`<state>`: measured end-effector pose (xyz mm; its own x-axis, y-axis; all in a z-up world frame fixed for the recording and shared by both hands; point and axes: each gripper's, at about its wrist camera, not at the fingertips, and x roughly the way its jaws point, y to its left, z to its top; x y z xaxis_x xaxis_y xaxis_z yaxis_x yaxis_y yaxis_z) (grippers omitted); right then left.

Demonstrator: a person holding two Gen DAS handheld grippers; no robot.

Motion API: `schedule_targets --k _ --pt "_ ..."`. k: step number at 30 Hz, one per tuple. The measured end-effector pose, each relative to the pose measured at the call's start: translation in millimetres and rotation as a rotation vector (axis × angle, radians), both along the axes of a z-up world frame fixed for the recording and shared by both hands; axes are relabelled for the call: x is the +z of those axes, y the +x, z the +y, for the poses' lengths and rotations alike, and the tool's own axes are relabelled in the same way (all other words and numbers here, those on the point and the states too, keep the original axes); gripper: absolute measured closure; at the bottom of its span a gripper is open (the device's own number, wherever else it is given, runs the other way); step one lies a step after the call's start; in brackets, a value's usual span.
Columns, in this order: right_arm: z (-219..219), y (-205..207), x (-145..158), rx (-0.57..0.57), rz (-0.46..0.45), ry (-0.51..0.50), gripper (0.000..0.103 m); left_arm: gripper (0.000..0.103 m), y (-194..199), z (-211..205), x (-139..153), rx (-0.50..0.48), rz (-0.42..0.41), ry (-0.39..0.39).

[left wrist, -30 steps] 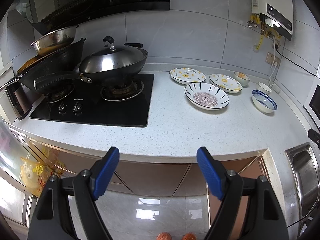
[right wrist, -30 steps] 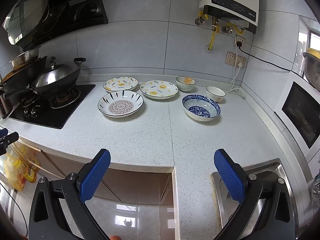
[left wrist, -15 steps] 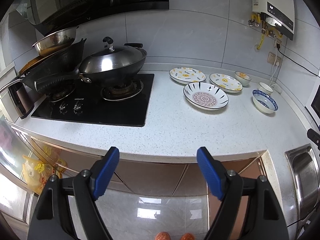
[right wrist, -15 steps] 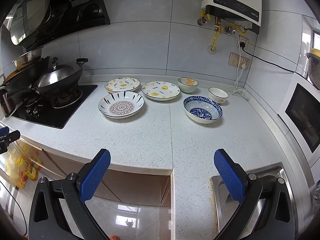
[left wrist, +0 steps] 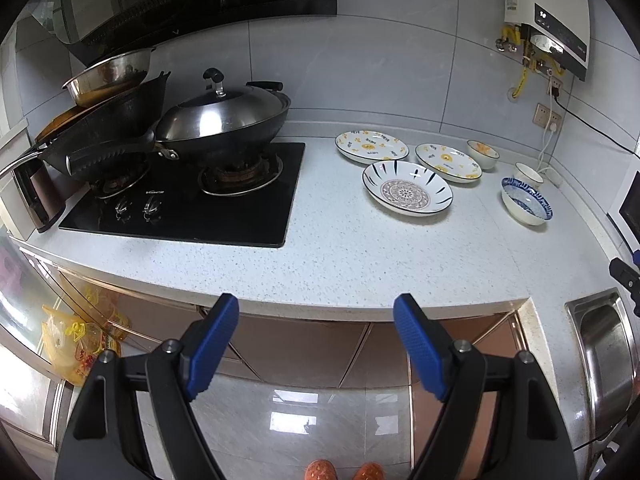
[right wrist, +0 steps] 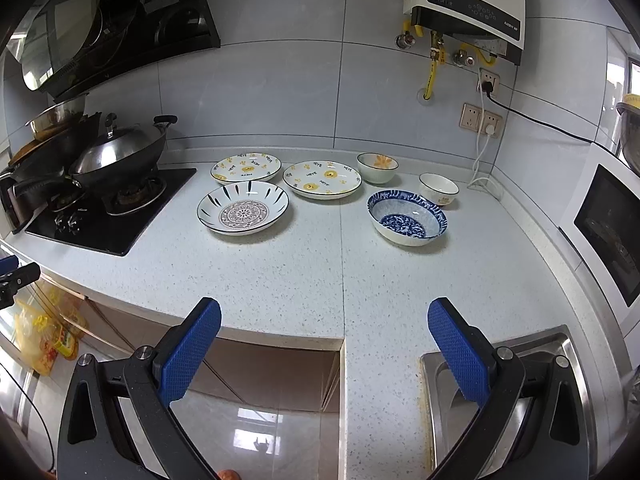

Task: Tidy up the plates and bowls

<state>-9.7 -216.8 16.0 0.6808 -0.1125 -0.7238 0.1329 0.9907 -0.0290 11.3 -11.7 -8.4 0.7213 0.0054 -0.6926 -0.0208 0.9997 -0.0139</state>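
Observation:
On the white counter [right wrist: 304, 272] lie a mandala-patterned plate [right wrist: 243, 213] [left wrist: 407, 193], two yellow-flowered plates [right wrist: 245, 168] [right wrist: 322, 179] behind it, a blue-patterned bowl [right wrist: 407, 223] [left wrist: 525, 205], a flower bowl [right wrist: 377, 167] and a small white bowl [right wrist: 438, 188]. My left gripper [left wrist: 316, 346] hangs open in front of the counter edge, far from the dishes. My right gripper [right wrist: 325, 352] is open too, over the counter's front edge near the sink, with nothing between its fingers.
A black hob [left wrist: 188, 200] with a lidded wok [left wrist: 224, 120] and stacked pans [left wrist: 108, 108] fills the left. A steel sink [right wrist: 500, 400] lies front right, a microwave [right wrist: 608, 236] at far right. A water heater [right wrist: 468, 4] and plugged cords [right wrist: 486, 152] hang on the wall.
Both grippers have drifted slightly forward and up toward the counter, staying open. No dish has moved.

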Motion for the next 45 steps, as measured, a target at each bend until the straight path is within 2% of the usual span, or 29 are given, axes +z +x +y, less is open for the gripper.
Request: schedule_targets --k 15,34,45 --pt "17 0 -1 -0.024 0.008 -0.016 0.001 0.024 13 26 -6 -0.030 0.006 -0.025" --pt "60 23 -9 -0.039 0.009 -0.018 0.001 0.023 43 59 -9 -0.072 -0.005 -0.033" --pt "68 39 -18 -0.044 0.018 -0.012 0.001 0.024 72 55 -19 -0.099 0.021 -0.028"
